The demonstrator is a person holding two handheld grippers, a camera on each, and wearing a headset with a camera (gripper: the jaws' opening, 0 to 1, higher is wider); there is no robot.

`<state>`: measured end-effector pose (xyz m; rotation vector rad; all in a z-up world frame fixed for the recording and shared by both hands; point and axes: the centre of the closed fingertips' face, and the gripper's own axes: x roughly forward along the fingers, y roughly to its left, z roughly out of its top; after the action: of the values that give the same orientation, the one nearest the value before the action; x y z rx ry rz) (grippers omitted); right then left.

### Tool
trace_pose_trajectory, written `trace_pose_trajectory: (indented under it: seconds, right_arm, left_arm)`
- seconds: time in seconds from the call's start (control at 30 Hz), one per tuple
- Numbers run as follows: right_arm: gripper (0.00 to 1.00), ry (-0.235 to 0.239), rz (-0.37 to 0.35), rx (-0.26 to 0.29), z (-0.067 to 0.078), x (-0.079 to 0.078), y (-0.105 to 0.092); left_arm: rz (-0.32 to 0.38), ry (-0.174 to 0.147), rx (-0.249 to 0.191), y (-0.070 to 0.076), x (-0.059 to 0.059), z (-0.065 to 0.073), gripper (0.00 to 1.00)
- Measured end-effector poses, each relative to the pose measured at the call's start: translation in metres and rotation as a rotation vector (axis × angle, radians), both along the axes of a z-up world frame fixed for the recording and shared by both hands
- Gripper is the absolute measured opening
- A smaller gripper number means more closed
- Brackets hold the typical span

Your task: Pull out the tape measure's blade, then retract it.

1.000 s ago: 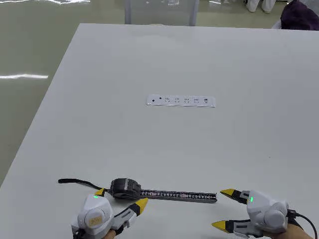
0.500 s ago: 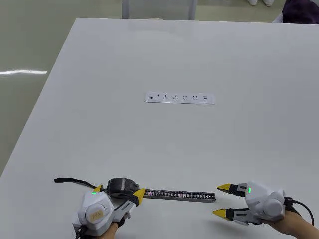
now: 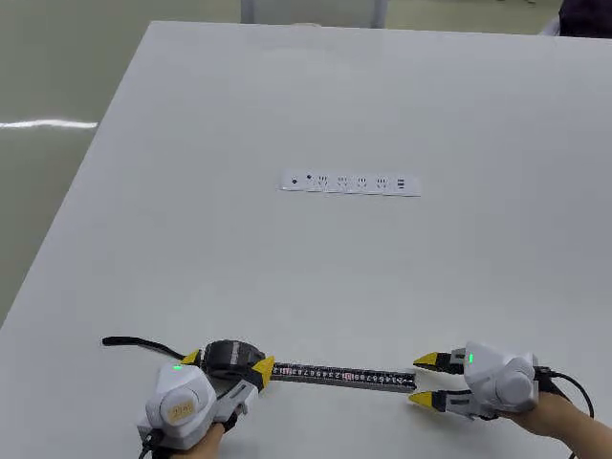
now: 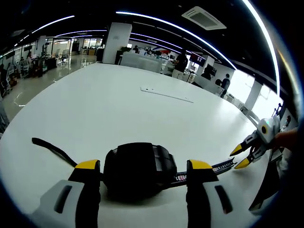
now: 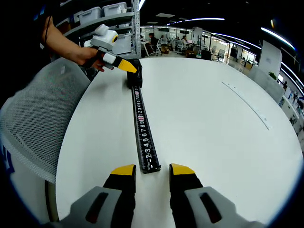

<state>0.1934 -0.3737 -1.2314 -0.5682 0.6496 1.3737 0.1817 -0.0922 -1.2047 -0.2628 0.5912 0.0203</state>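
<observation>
- White desk [image 3: 287,115] carries a white power strip [image 3: 350,183], well apart from the work.
- Black tape measure [image 3: 229,356] lies at the near edge, its blade [image 3: 339,375] drawn out flat and its strap [image 3: 129,342] trailing away.
- Left claw [image 4: 144,165] is spread loosely astride the case.
- Right claw [image 5: 153,169] is released, with the blade's end just ahead of its tips.

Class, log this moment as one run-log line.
left claw straddles case, grip unclear | right claw open at blade tip | blade out, flat on table

Right hand-held gripper [image 3: 422,379] narrowed toward blade [image 3: 339,375] end.
</observation>
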Motion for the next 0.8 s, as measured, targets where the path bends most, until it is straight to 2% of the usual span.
trace_pose_trajectory:
  seconds: [0.33,0.53,0.8]
  right_arm:
    - [0.20,0.008,0.041,0.004,-0.0087,-0.0019,0.0001]
    - [0.15,0.013,0.065,0.017,-0.0075,-0.0050,0.0029]
    - [0.13,0.010,0.064,0.024,-0.0072,-0.0044,0.0025]
  left_arm:
    - [0.002,0.007,-0.006,-0.0012,0.0024,-0.0047,0.70]
    - [0.009,0.010,-0.010,-0.0002,0.0019,-0.0058,0.69]
    - [0.021,0.015,-0.013,-0.0013,0.0009,-0.0071,0.69]
